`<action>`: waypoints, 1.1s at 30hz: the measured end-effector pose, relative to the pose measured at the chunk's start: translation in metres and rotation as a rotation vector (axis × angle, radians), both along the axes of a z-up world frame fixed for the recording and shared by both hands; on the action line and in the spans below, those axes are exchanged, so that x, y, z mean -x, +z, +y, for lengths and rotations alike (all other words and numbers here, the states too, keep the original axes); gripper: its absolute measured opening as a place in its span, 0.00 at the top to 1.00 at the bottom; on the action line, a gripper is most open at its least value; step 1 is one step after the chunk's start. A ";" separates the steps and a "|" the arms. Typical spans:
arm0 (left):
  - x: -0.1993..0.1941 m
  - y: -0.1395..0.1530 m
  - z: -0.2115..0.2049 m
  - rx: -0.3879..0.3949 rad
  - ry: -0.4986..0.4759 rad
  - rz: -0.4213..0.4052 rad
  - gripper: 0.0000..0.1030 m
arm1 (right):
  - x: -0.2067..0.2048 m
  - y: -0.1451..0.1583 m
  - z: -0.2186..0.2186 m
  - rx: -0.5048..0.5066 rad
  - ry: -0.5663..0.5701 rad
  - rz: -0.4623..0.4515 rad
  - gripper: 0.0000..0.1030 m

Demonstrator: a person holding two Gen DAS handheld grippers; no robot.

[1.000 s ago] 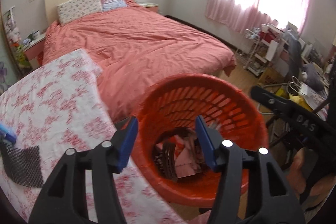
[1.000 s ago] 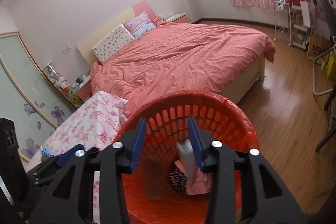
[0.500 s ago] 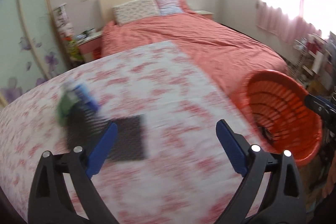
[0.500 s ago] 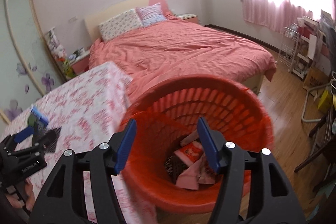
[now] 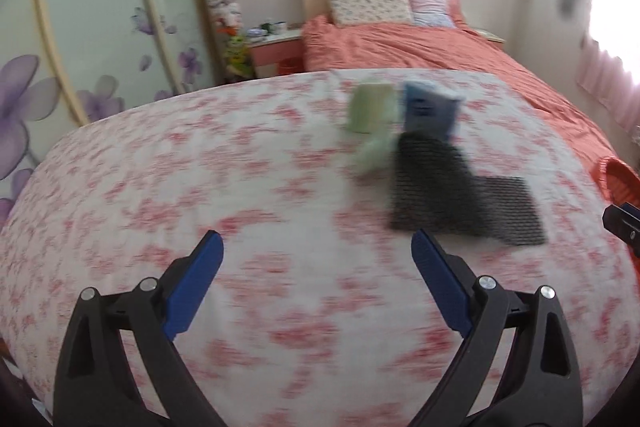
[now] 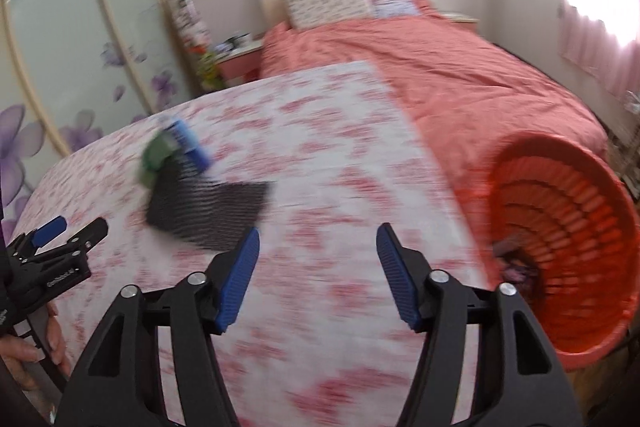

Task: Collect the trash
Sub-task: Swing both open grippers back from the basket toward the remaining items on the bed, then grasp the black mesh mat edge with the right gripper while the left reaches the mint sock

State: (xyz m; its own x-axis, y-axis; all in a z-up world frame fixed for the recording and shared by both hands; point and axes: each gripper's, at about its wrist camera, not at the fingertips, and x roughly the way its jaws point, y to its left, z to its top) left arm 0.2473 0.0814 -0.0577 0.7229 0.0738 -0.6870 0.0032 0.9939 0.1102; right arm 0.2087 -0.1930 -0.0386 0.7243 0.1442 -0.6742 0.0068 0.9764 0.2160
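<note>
- The left gripper (image 5: 316, 263) hangs over the floral-covered table (image 5: 168, 187), its blue pads spread wide with only cloth showing between them.
- Ahead and to the right of its right finger lies a black mesh sheet (image 5: 460, 195), flat on the cloth.
- Just beyond the mesh sit a green packet (image 5: 370, 109) and a blue packet (image 5: 430, 111), side by side, both blurred.
- Far right of the gripper, the rim of the orange basket (image 5: 618, 177) shows past the table edge, with a black gripper tip (image 5: 622, 225) in front of it.
- Beyond the table stands a bed with a coral cover (image 5: 420, 45).
</note>
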 end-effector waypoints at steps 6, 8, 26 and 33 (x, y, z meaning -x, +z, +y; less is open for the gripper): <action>-0.002 -0.011 0.040 0.038 0.056 0.044 0.09 | -0.030 -0.012 0.048 0.032 0.069 0.051 0.61; -0.003 -0.014 0.043 0.046 0.067 0.053 0.09 | -0.041 -0.018 0.054 0.055 0.062 0.081 0.70; -0.007 -0.020 0.033 0.073 0.037 0.071 0.09 | -0.036 -0.017 0.008 0.094 -0.123 0.071 1.00; -0.009 -0.021 0.017 0.073 0.020 0.077 0.09 | -0.040 -0.016 0.027 0.034 0.012 0.074 0.97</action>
